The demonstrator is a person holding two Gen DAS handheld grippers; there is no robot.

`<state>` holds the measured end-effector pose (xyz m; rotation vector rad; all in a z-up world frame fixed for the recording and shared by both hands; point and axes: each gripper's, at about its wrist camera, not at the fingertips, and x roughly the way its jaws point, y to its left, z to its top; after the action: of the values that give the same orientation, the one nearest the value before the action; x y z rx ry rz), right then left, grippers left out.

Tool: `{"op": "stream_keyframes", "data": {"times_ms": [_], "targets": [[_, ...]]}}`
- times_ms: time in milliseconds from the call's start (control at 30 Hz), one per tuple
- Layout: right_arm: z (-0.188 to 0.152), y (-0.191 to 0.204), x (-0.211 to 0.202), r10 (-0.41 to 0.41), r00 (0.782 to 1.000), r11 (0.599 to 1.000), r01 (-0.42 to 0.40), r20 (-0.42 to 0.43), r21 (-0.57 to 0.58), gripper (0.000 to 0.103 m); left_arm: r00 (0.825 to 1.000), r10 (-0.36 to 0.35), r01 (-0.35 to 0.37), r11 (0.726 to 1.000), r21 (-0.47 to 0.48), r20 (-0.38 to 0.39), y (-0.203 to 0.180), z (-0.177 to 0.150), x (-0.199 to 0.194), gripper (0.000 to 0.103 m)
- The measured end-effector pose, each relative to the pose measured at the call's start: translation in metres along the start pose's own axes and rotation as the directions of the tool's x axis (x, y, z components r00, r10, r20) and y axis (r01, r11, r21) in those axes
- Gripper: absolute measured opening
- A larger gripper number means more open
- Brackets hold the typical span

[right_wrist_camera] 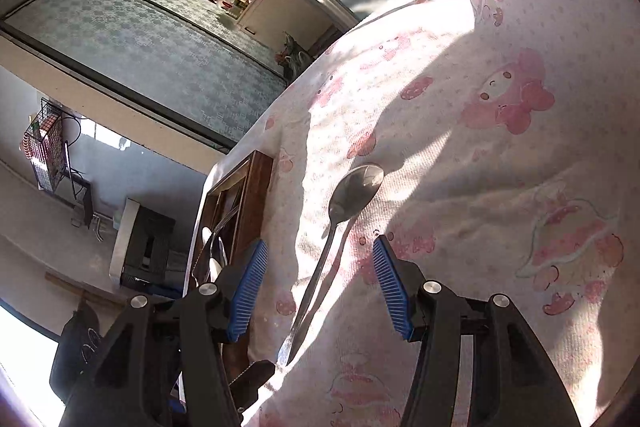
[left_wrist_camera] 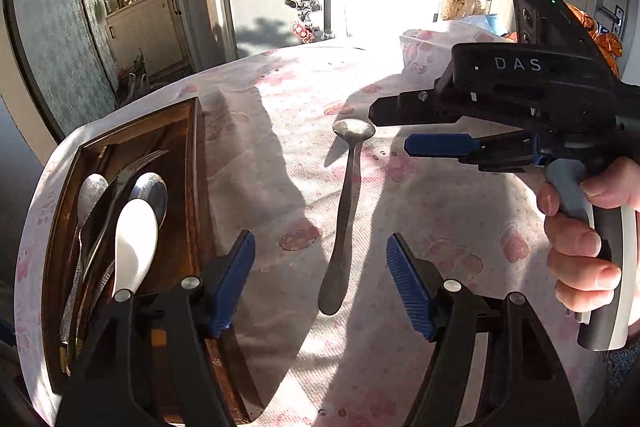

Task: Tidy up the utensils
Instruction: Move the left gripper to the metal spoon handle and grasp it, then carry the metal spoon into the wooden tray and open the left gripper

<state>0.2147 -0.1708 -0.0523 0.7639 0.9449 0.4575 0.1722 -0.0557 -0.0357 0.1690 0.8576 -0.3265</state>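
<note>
While jaws gape, spoon (right_wrist_camera: 332, 227) between.

Open hand-held gripper (right_wrist_camera: 318, 287), metal spoon (right_wrist_camera: 340, 211), wooden tray (right_wrist_camera: 256, 187)

cloth (right_wrist_camera: 480, 155): white, pink cartoon print | spoon (left_wrist_camera: 344, 211): grey metal | tray (left_wrist_camera: 196, 187): dark brown wood | ladle (left_wrist_camera: 134, 247): white | gripper pads (right_wrist_camera: 248, 291): blue, ribbed, black arms

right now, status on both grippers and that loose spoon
Left gripper open, empty. Right gripper open, empty, near spoon bowl. Metal spoon flat on tablecloth, beside wooden tray. Nothing in the way.
</note>
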Motion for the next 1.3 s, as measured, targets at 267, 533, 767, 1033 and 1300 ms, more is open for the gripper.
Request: {"op": "stream_keyframes", "data": {"times_ms": [267,533,767,1033,1300], "targets": [[0.013,-0.011,0.004,0.027,0.999,0.999,-0.027,-0.021,0.027,0.056,0.998,0.021,-0.024,0.998,-0.054,-0.063,-0.001,0.013,0.045,0.065],[0.014,-0.006,0.021,0.037,0.998,0.999,-0.035,-0.044,0.027,0.054,0.999,-0.017,0.011,0.993,-0.117,-0.045,0.005,0.021,0.047,0.012],[0.024,0.001,0.038,0.006,0.998,1.000,-0.005,-0.058,0.017,0.054,0.998,-0.058,0.050,0.984,-0.169,-0.041,0.011,0.022,0.046,0.011],[0.027,0.001,0.059,-0.019,0.997,1.000,0.019,-0.069,0.003,0.012,0.997,-0.067,0.061,0.987,-0.150,-0.033,0.008,0.019,0.044,0.009],[0.024,0.006,0.030,0.096,0.995,0.995,-0.096,0.011,0.014,0.002,0.997,-0.077,0.074,0.990,-0.121,-0.020,0.002,0.012,0.038,0.045]]}}
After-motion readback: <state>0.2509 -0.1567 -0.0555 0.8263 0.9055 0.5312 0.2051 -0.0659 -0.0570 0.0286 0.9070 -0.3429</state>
